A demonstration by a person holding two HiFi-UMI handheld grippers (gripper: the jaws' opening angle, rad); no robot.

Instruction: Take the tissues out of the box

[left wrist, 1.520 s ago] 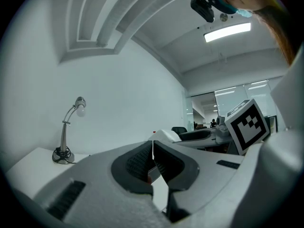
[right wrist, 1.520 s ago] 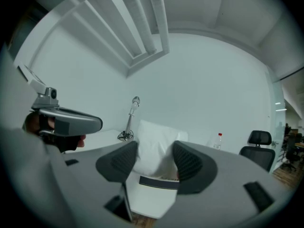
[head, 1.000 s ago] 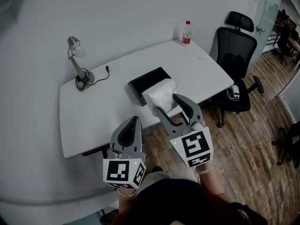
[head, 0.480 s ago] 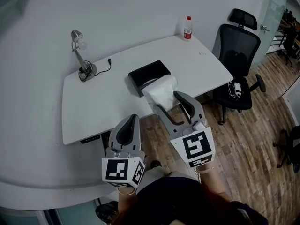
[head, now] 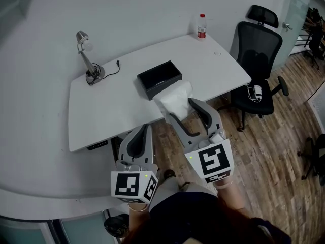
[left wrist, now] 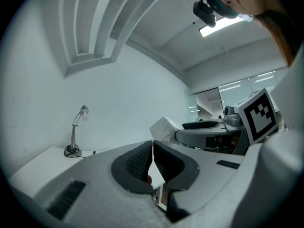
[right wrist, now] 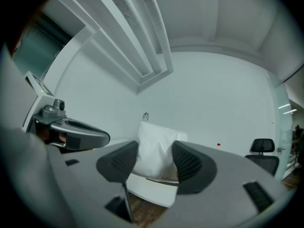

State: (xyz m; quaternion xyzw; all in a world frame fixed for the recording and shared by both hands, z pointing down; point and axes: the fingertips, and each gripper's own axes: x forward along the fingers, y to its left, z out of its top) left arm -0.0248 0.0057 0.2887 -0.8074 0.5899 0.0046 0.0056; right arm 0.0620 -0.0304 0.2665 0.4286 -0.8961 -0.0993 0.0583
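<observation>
Over the near edge of the white worktop (head: 106,111), the right gripper (head: 181,109) has the tissue pack (head: 174,96) clamped between its pads. The jaws stand pretty wide because the bundle is chunky. That gripper's own camera shows it nicely: both ribbed pads press into the sides of the soft white pack, and its top pokes up past the fingertips. So the tissues are up and clear of the black tissue box (head: 159,78), which sits on the worktop just behind them, roughly in the middle, looking dark on top. Meanwhile the left gripper (head: 143,130) hangs lower and off to the left, in front of the worktop and over the wooden floor (head: 264,151). Its jaws are pressed fully together with nothing in them, and the left gripper view shows the two pads meeting in a thin line. Other stuff around: a desk lamp (head: 87,60) with a loose cord at the far left corner, a bottle (head: 201,26) with a red cap at the far right corner, and a black office chair (head: 256,60) beside the worktop's right end with some small white thing on its seat, too small to make out.
</observation>
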